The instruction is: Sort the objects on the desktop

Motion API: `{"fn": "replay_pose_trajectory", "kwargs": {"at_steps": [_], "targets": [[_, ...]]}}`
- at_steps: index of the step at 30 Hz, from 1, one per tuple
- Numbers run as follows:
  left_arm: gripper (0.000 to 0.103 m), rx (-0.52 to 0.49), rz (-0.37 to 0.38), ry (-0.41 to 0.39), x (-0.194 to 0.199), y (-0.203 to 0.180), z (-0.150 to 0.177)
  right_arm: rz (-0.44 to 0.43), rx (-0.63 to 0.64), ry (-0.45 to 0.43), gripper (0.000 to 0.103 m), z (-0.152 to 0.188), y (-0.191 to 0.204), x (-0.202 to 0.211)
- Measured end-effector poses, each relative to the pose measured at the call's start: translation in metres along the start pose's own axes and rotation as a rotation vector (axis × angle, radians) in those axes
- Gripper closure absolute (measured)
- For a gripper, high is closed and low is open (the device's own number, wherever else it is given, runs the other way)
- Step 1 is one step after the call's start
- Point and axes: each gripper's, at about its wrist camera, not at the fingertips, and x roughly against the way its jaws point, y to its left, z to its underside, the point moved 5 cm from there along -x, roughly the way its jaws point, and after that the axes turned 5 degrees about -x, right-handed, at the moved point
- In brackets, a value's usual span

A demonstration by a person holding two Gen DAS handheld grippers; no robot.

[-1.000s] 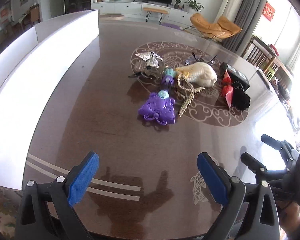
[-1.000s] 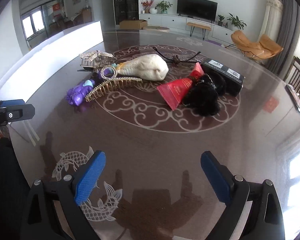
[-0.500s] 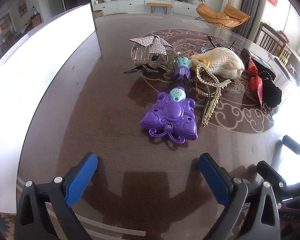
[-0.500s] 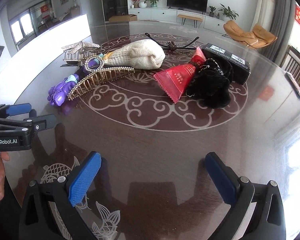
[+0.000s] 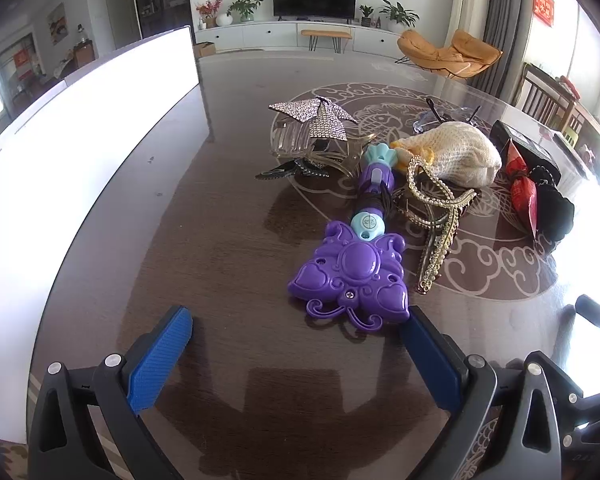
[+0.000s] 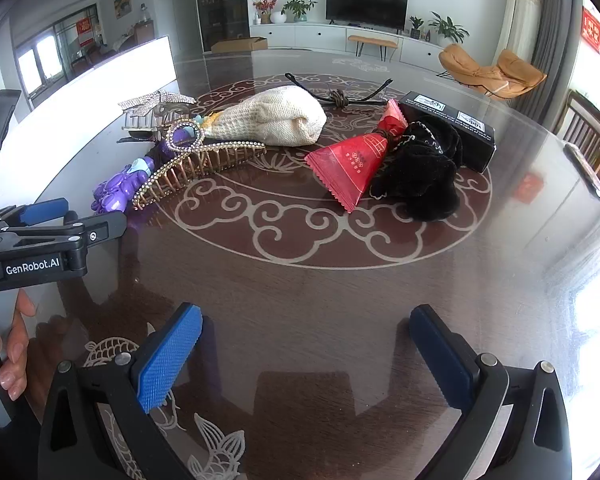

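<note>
Lying mid-frame on bench [image 5: 220, 240]: purple toy wand [image 5: 352, 272], just ahead of left gripper [image 5: 296, 344], jaws spread wide, nothing held. "GenRobot.AI" read at left edge. Right gripper [image 6: 304, 344] jaws likewise parted, empty.

You get strong daylight from right of the table [image 6: 520, 288], glare bleaching its right edge, soft shadows left of objects, fisheye bending and dark corners.

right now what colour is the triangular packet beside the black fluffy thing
Red, with a zigzag-cut edge; the triangular packet shows best in the right wrist view.
</note>
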Motion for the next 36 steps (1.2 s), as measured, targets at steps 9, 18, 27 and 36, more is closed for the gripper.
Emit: {"fn": "replay_pose_trajectory", "kwargs": {"at_steps": [9, 18, 27, 36], "targets": [[0.000, 0.007, -0.008, -0.003, -0.0015, -0.0019, 0.0011, 0.000, 0.000, 0.000, 0.000, 0.0002, -0.0002, 0.0001], [0.000, 0.007, -0.009, -0.003, -0.0019, -0.0012, 0.0006, 0.000, 0.000, -0.001, 0.000, 0.0003, -0.0003, 0.0002], [0.000, 0.002, -0.004, -0.002, -0.0034, 0.0003, -0.0011, 0.000, 0.000, -0.001, 0.000, 0.0004, -0.0005, 0.0003], [0.000, 0.001, -0.003, -0.002, -0.0041, 0.0007, -0.0020, 0.000, 0.001, -0.001, 0.000, 0.0006, -0.0006, 0.0004]]}}
